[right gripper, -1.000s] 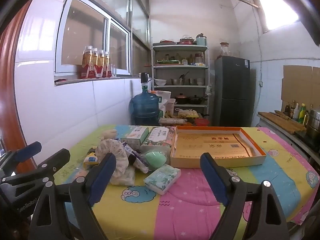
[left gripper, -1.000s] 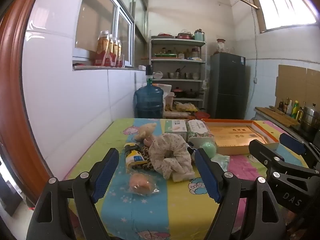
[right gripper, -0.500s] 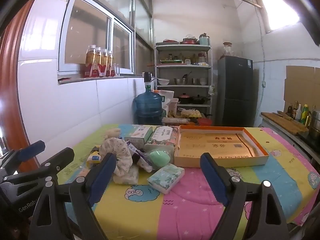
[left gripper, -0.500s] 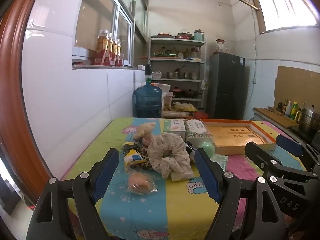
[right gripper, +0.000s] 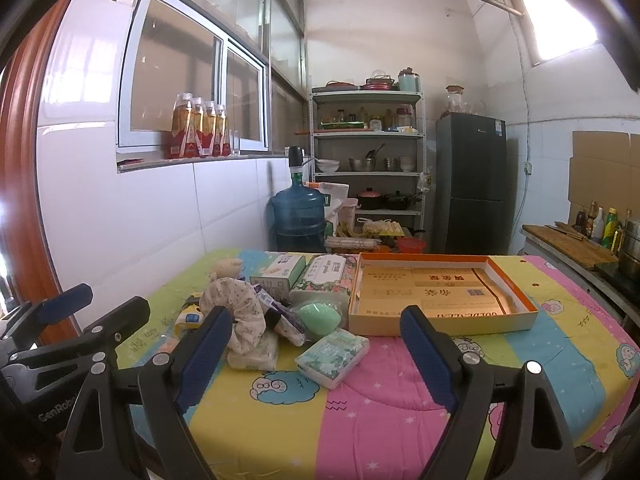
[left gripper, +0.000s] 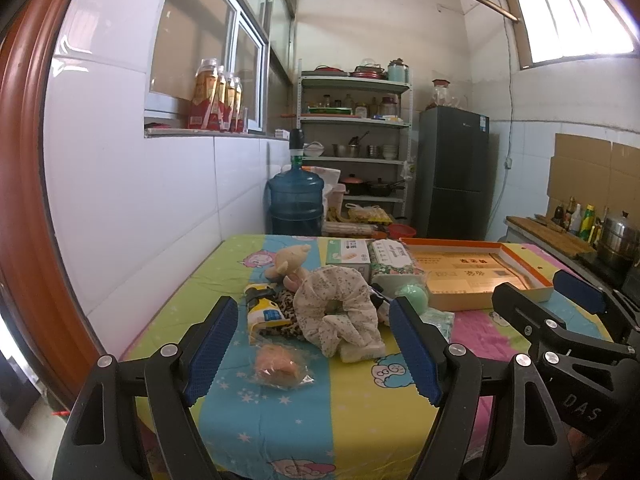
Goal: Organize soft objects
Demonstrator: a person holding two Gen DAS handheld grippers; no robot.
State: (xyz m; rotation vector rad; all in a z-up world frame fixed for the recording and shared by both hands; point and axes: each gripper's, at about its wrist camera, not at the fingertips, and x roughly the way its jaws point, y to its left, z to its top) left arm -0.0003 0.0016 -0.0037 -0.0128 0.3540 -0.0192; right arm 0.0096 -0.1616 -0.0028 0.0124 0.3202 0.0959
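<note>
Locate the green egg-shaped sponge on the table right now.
The green egg-shaped sponge lies mid-table in the right wrist view, touching the orange-rimmed box's left end, just behind the green tissue pack.

In the right wrist view the orange box (right gripper: 440, 292) and the pile of soft things (right gripper: 256, 312) have slid lower in the frame. In the left wrist view the right gripper (left gripper: 560, 304) has edged slightly leftward.

"DAS" is moulded on the right gripper (left gripper: 576, 320) body, seen right of the left jaws. "GenRob…", cut off, stands on the left gripper (right gripper: 76, 312) body, left of the right jaws. Upside-down "GOLDENLEAF" lines the orange box (right gripper: 440, 294) beyond the right jaws.
</note>
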